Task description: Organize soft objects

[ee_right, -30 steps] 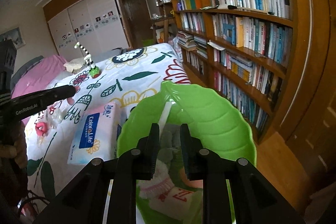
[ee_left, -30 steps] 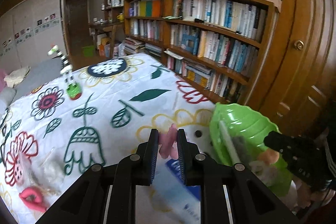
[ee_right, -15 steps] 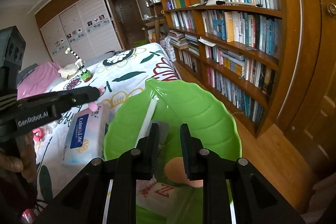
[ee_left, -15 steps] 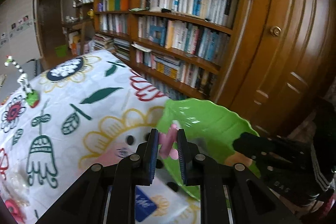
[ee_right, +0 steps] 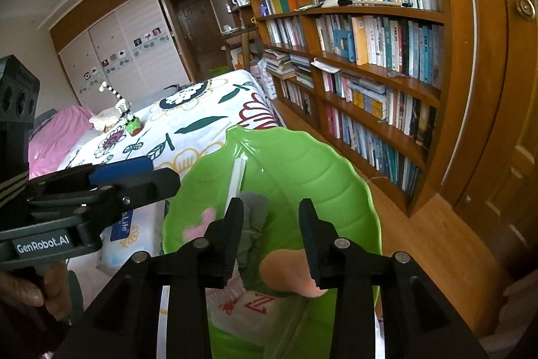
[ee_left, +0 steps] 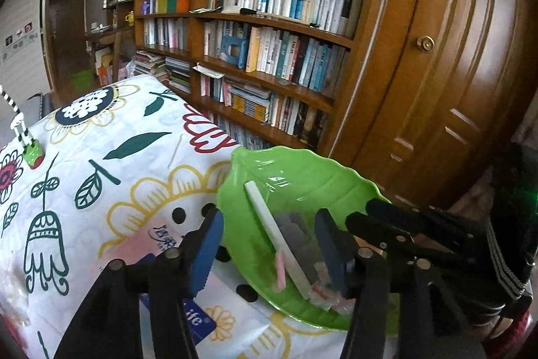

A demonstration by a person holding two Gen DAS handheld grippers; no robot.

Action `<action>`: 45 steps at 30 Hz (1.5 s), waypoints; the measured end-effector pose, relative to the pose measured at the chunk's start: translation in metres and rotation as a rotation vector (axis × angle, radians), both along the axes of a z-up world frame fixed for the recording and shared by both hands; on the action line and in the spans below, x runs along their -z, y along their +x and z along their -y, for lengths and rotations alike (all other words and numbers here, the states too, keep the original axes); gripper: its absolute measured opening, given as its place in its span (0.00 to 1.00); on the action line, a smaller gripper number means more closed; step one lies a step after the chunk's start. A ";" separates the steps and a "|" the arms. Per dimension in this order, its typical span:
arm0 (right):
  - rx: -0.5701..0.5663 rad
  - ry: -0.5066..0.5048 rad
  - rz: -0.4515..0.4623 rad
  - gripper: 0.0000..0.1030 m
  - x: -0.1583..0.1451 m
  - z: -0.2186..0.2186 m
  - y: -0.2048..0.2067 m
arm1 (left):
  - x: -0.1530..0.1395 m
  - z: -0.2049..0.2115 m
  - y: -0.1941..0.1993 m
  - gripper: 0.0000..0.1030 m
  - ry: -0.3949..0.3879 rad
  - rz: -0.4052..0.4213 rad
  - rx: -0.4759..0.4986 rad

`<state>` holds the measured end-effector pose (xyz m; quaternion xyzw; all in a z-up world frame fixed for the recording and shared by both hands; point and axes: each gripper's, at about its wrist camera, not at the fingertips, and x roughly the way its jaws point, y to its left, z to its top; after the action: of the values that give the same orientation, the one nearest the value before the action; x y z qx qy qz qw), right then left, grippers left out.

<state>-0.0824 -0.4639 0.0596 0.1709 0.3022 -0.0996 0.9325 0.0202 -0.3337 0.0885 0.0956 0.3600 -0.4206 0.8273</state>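
Now the left gripper [ee_left: 269, 244] stands wide open and holds nothing, its blue pads [ee_left: 210, 244] spread across the near-left rim of the green leaf tray [ee_left: 302, 167]. Between its jaws, inside the tray, lie a small pink soft piece [ee_left: 279, 270], a white stick [ee_left: 275, 234] running along the tray's midline, and a grey cloth [ee_left: 296, 226] just right of the stick. The pink piece touches the stick's near end and is free of both pads.

Likewise the right gripper [ee_right: 270, 229] is spread open with nothing in it, hovering over the tray's near half. The grey cloth [ee_right: 252, 217] sits beside its left finger; whether they touch I cannot tell. A peach-coloured soft thing [ee_right: 285, 271] lies low between the fingers, next to a white cloth with red letters [ee_right: 245, 305].

From the right wrist, the left gripper's finger reaches to the tray's left edge. The tray sits at the bed [ee_left: 101, 157] corner and overhangs it toward the bookshelf [ee_left: 269, 56]. A tissue pack [ee_left: 161, 244] lies on the bed against the tray's left side. Wooden floor [ee_right: 420, 224] separates tray and shelf.
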 end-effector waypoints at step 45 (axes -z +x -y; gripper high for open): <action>-0.184 -0.023 0.000 0.49 -0.010 -0.094 0.035 | 0.009 -0.114 0.008 0.94 0.067 0.133 -0.318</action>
<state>-0.0470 -0.3704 0.0699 0.1317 0.3153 -0.0169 0.9397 0.0278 -0.2194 0.0790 0.0926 0.3289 -0.2651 0.9016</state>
